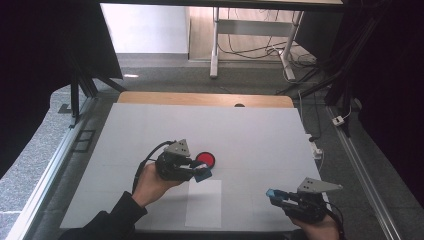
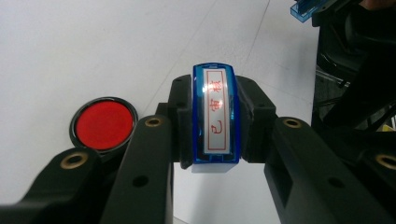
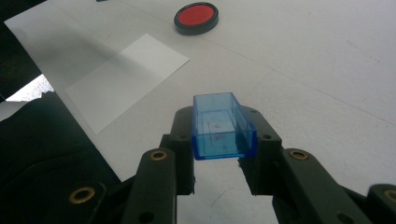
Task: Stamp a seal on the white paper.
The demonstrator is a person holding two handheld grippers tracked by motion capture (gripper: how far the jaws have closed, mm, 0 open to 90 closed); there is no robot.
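Just beside the ink pad [image 1: 205, 160], the left gripper [image 1: 199, 171] clamps the stamp [image 2: 216, 116], seemingly face-down, while the right gripper [image 1: 278, 196] grips its cap [image 3: 221, 126].

Two black two-jaw grippers are counted — the left gripper [image 1: 200, 172] and the right gripper [image 1: 274, 194]. One blue plastic stamp with a white label of red characters [image 2: 215, 119] is seen, and one clear blue rectangular plastic cap [image 3: 222, 127]. One round black ink pad with a red centre [image 1: 205, 160] is counted, and one white rectangular sheet of paper [image 1: 203, 203] — all on one white-covered table [image 1: 260, 135].
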